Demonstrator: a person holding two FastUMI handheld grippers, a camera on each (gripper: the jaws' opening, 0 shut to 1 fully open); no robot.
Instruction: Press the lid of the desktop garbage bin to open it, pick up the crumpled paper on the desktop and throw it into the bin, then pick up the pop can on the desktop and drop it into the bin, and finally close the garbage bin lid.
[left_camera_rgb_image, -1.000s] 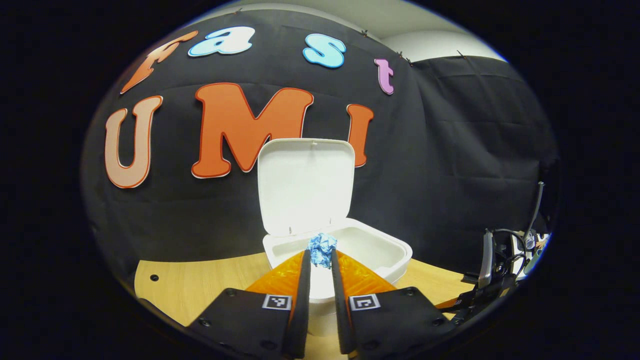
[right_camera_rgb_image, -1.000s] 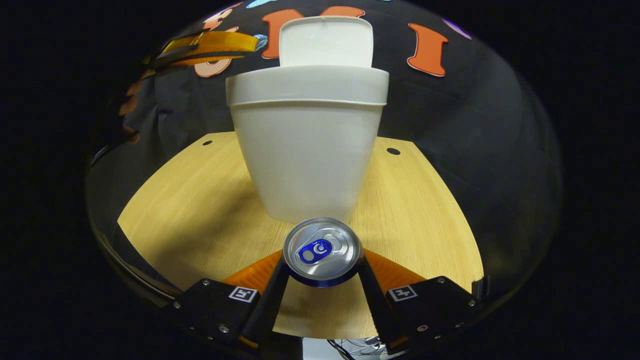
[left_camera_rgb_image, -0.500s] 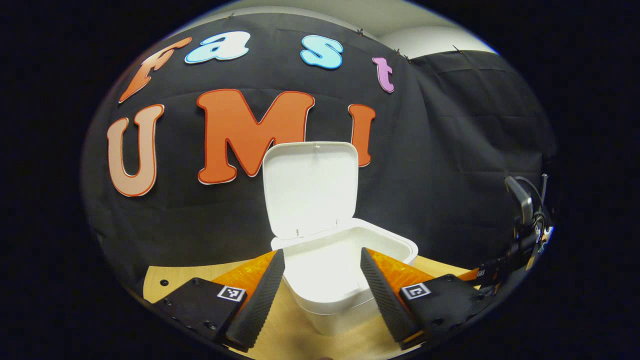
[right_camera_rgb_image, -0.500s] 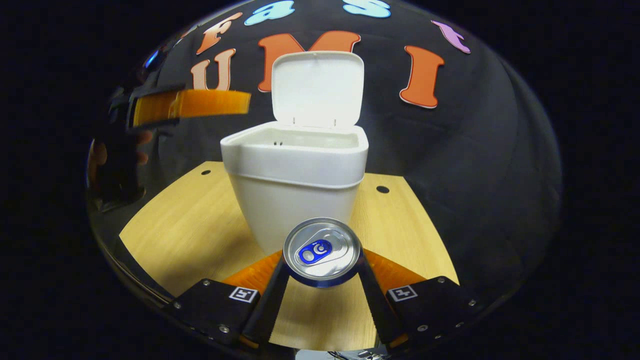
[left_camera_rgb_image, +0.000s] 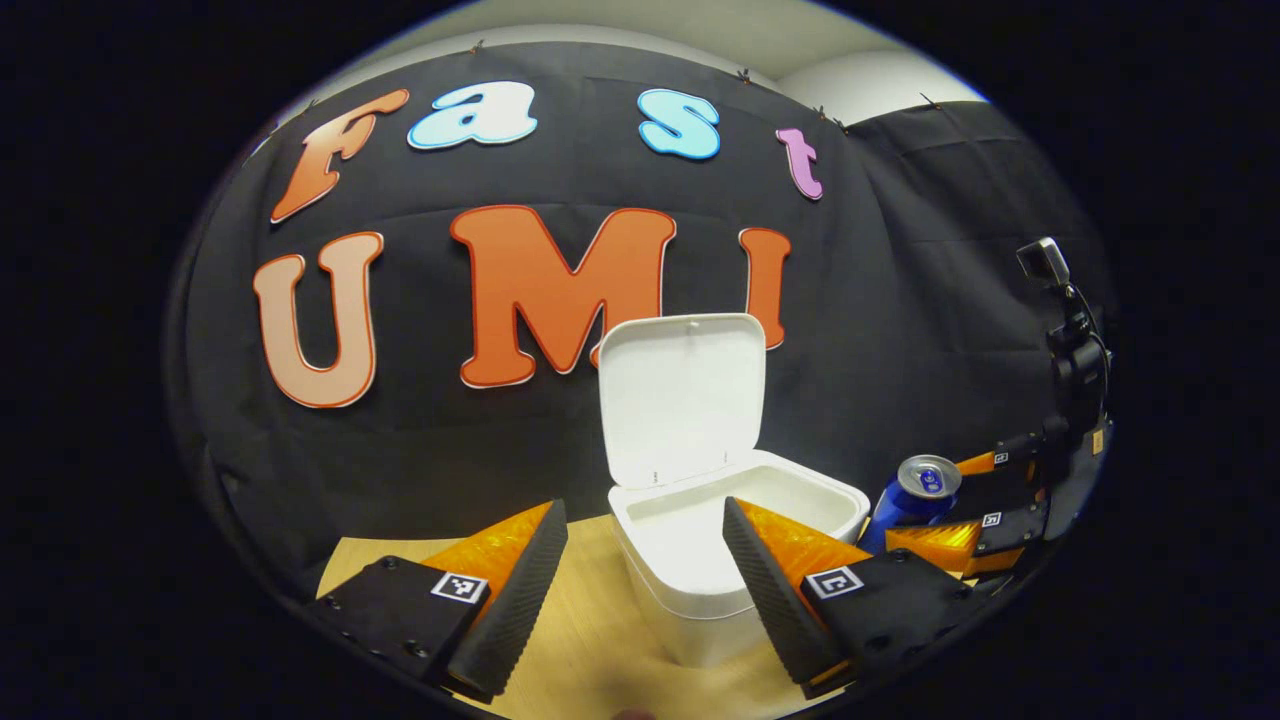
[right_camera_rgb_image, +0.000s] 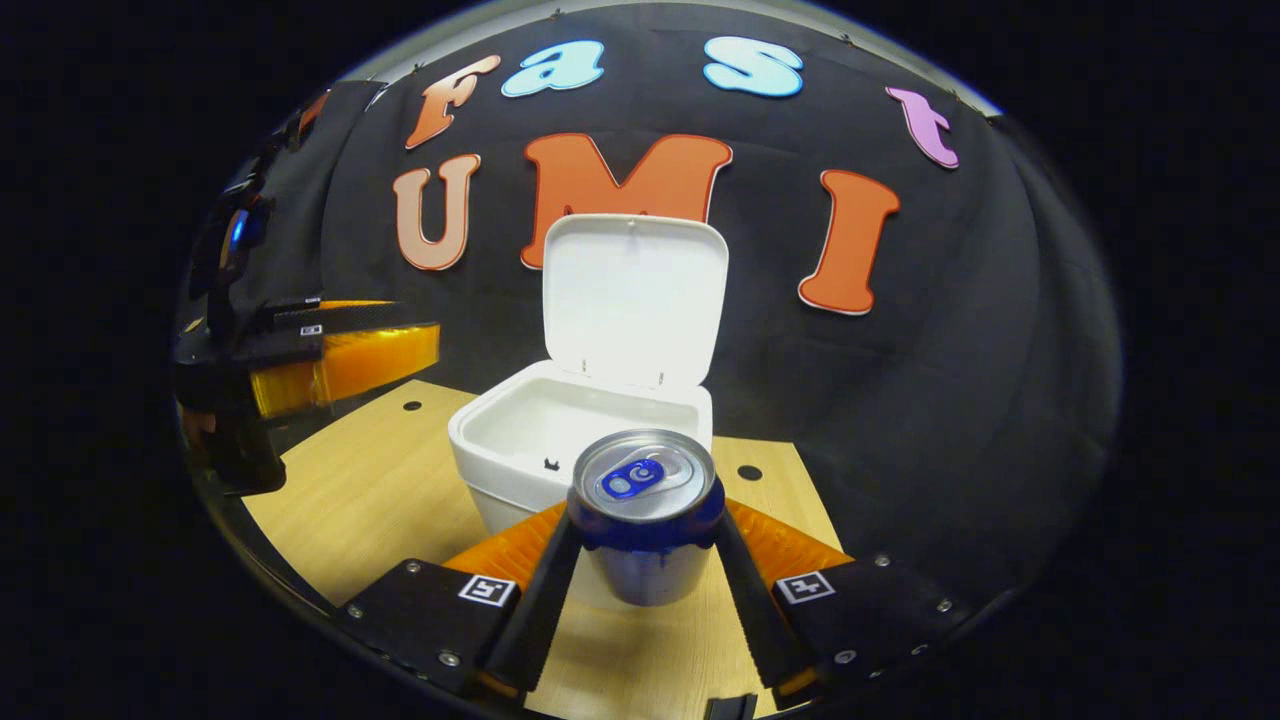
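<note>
With my right gripper (right_camera_rgb_image: 640, 545) clamped on the can (right_camera_rgb_image: 643, 510) before the open-lidded bin (right_camera_rgb_image: 520, 440), my left gripper (left_camera_rgb_image: 640, 540) hung spread and empty.

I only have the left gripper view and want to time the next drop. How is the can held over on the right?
Observer: The right gripper has both fingers pressed on the sides of the can, which stands upright.
Operator: How does it sit relative to the bin?
Observer: In the right gripper view the can is in front of the bin, level with its rim, not over the opening.
Operator: Anything inside the bin?
Observer: One small dark mark on the inner front wall; the bottom is hidden.
</note>
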